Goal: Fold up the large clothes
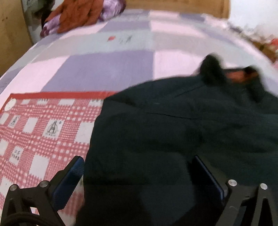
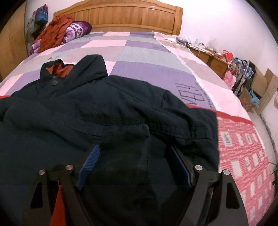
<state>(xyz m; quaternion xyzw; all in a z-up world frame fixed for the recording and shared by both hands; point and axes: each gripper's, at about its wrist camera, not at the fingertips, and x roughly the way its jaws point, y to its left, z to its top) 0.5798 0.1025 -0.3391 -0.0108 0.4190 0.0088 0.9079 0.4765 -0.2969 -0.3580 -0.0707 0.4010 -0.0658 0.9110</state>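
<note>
Dark navy cloth fills both views: one jacket lies spread on the bed, its collar toward the wooden headboard, showing a rust-orange lining and one round button near the neck. Its lower part rests on one red-and-white checked cloth laid over the bed's pastel patchwork cover.

Two sets of tongs are in view, one per camera. The left tongs stand wide apart, the jacket's edge bunched between their two blue pads; the left pad sits over the checked cloth just beside the fabric's edge, and the view is too blurred to say whether either pad presses on the cloth. The right tongs are also spread wide, a fold of the jacket's hem mounded between the pads without being pinched.

At the head of the bed sit one rust-coloured garment and one purple patterned blanket, touching each other, well apart from the jacket. Cluttered boxes and bags line the wall beyond the bed's far side.
</note>
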